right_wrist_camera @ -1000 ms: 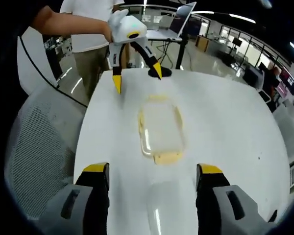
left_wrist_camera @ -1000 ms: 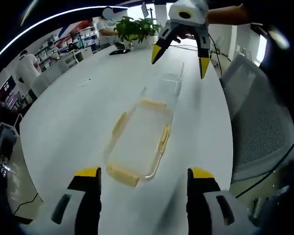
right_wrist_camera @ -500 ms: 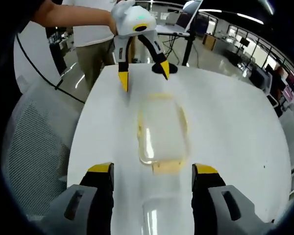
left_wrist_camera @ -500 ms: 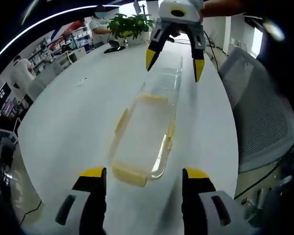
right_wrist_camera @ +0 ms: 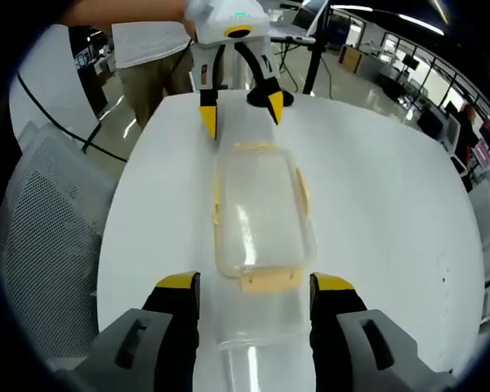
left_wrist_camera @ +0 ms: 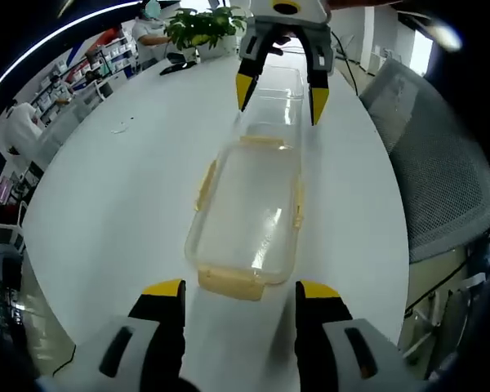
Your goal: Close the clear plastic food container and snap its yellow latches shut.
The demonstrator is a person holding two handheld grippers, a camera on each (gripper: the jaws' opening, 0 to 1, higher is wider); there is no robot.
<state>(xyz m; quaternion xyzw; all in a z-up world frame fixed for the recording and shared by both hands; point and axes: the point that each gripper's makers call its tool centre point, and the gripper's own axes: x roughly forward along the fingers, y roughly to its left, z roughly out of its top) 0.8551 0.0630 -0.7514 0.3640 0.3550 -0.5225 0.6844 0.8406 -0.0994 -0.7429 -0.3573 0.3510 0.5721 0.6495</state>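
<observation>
left gripper view, container [left_wrist_camera: 249, 208], both grippers open

1. The left claw [left_wrist_camera: 238, 304] stands open, its yellow tips just short of the clear container [left_wrist_camera: 247, 211].
2. The container lies on the white tabletop [left_wrist_camera: 122, 188], yellow latches [left_wrist_camera: 230, 282] hanging loose.
3. The right claw [left_wrist_camera: 278, 86] hovers open beyond its far end.
4. A potted plant [left_wrist_camera: 200, 26] stands at the tabletop's far edge.

lid [right_wrist_camera: 257, 331]: near end cut off | latch engagement: unclear
</observation>
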